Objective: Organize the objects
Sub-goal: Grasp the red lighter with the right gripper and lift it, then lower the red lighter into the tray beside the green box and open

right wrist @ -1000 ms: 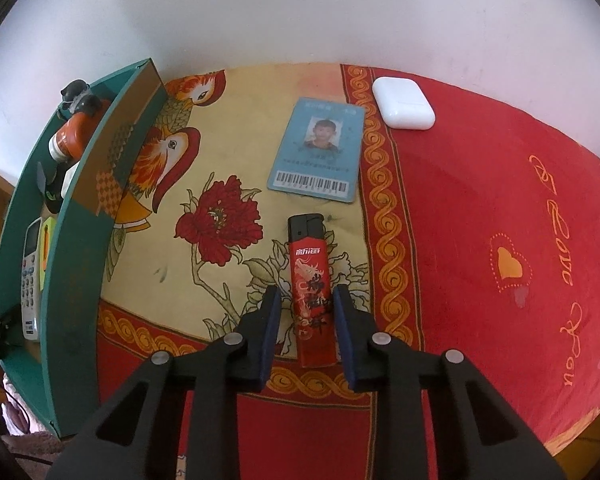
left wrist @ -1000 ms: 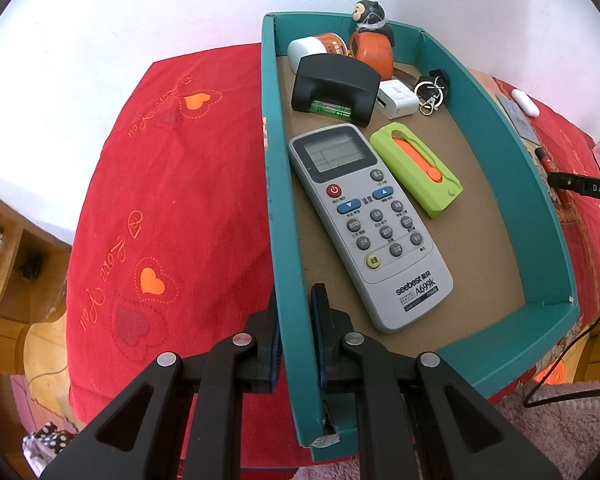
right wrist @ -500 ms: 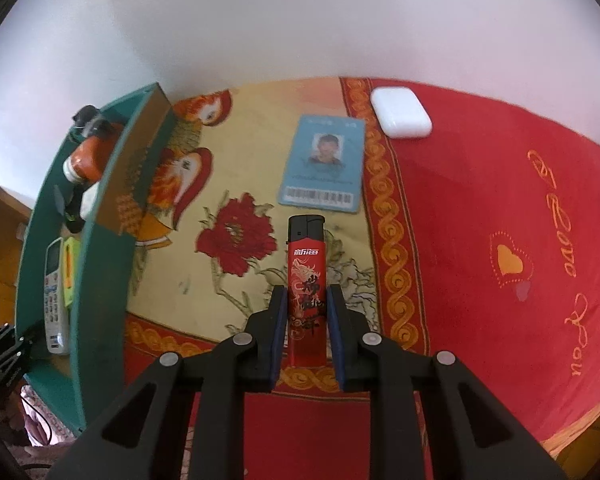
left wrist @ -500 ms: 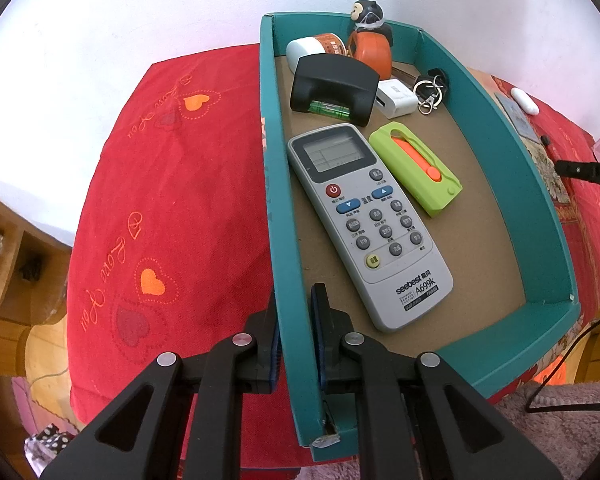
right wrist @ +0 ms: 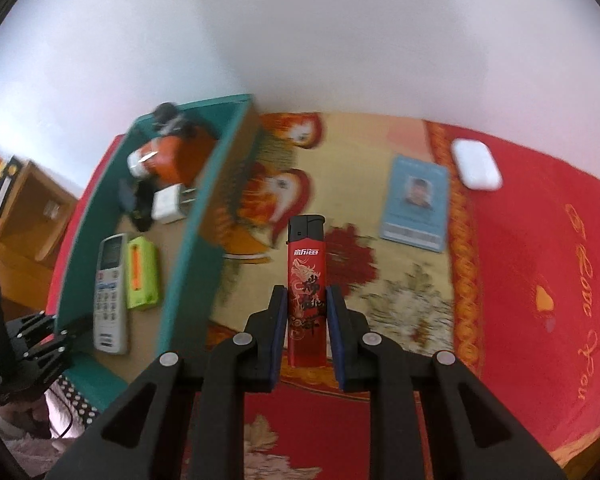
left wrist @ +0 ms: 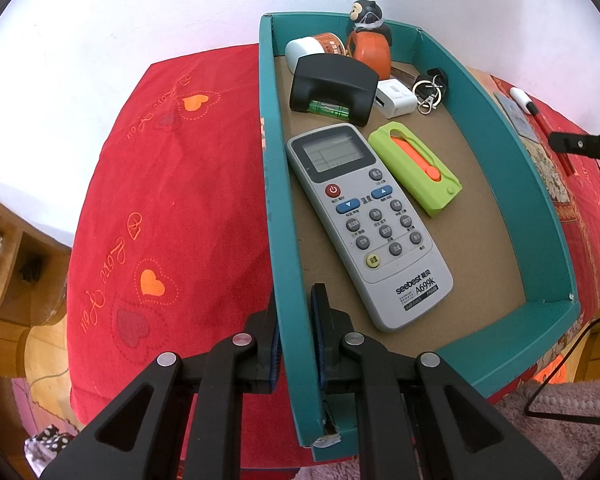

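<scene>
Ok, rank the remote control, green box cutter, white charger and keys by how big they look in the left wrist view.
Largest to smallest, as they look:
1. remote control
2. green box cutter
3. white charger
4. keys
The charger and keys lie farthest from the camera, so they may look smaller than they are.
</scene>
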The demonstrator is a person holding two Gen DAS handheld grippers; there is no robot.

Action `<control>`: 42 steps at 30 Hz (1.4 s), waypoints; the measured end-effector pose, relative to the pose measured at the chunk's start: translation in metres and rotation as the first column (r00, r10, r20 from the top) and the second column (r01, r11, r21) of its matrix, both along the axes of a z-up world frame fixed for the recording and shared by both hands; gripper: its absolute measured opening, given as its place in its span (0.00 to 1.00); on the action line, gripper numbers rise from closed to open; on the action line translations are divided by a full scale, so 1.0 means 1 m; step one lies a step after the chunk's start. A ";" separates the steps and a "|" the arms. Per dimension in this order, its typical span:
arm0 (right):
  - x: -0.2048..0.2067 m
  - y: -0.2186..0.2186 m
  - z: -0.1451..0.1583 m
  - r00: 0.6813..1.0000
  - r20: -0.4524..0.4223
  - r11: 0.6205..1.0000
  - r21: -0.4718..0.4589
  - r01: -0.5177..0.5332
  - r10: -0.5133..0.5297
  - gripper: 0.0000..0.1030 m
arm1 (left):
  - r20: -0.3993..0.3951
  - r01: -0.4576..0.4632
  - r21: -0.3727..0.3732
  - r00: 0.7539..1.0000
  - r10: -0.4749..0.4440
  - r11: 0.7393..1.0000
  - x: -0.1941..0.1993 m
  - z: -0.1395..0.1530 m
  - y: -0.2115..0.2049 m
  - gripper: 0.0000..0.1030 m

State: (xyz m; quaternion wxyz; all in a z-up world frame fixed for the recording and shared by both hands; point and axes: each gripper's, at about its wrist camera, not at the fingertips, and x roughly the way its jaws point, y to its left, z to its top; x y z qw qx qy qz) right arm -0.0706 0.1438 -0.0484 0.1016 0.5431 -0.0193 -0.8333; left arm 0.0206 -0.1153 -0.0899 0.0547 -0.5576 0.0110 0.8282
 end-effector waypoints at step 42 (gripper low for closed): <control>-0.026 -0.155 -0.049 0.951 0.132 0.928 0.217 -0.302 0.279 0.18 | -0.004 -0.001 0.006 1.000 0.001 1.000 -0.002 0.002 0.007 0.13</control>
